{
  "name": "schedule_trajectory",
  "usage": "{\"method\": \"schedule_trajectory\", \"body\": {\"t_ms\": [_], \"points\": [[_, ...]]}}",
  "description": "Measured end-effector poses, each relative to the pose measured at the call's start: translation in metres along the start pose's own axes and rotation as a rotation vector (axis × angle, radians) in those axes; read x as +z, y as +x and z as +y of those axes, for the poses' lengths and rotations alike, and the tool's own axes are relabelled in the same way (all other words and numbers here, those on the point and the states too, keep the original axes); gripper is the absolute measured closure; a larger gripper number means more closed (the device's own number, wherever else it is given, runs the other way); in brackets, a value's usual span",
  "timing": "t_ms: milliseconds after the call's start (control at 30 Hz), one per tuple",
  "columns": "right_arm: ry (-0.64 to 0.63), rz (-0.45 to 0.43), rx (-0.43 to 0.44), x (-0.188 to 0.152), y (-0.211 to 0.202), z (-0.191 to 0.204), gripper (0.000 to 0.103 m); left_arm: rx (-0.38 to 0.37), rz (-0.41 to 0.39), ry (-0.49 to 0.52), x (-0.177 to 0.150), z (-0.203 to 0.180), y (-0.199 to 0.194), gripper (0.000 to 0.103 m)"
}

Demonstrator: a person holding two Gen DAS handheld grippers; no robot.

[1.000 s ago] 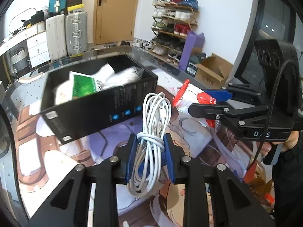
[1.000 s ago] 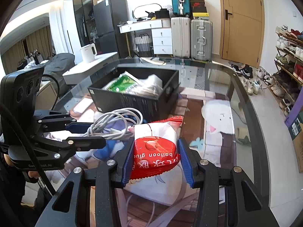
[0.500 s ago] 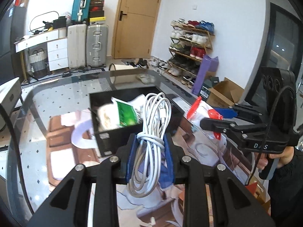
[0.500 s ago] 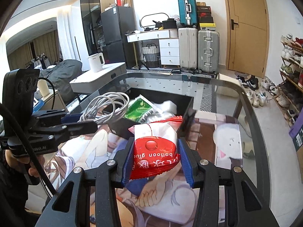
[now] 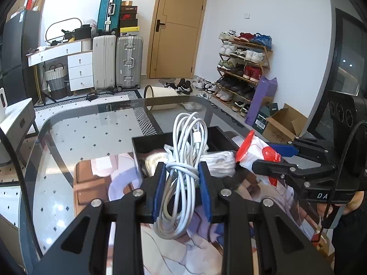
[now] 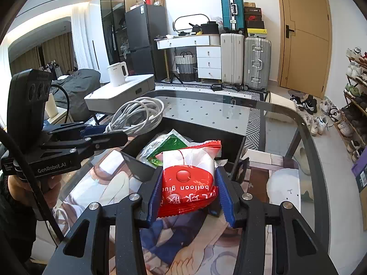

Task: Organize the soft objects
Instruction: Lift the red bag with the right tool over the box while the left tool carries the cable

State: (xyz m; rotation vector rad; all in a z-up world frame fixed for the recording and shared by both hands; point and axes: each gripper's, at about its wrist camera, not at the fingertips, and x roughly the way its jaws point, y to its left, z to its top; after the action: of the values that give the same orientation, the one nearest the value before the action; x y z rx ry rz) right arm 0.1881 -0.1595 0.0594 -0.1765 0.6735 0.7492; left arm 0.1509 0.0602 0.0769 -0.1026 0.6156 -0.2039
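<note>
My left gripper is shut on a coiled white cable, held up over the near edge of a black box. From the right wrist view the same cable and left gripper hang at the box's left side. My right gripper is shut on a red and white balloon-glue packet, just before the black box. White soft items and a green packet lie in the box. In the left wrist view the right gripper holds the packet at the box's right.
The box stands on a glass table with a printed mat under it. A white paper lies to the right of the box. Suitcases, a shoe rack and a cardboard box stand on the floor beyond.
Both grippers have risen and come nearer over the box, each keeping its hold. The box now sits lower and closer in both views, and the left view has swung toward the room.
</note>
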Motion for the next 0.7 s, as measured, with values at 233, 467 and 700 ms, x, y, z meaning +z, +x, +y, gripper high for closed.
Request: {"method": "schedule_trajectory", "body": {"t_ms": [233, 467, 700], "points": [[-0.001, 0.009, -0.003, 0.014, 0.023, -0.005, 0.058, 0.001, -0.013, 0.000, 0.016, 0.005, 0.017, 0.076], [-0.007, 0.027, -0.015, 0.026, 0.041, -0.008, 0.058, 0.014, 0.002, 0.017, 0.025, 0.004, 0.037, 0.076], [-0.032, 0.067, -0.037, 0.030, 0.063, -0.011, 0.058, 0.029, 0.037, 0.052, 0.028, -0.004, 0.059, 0.076]]}}
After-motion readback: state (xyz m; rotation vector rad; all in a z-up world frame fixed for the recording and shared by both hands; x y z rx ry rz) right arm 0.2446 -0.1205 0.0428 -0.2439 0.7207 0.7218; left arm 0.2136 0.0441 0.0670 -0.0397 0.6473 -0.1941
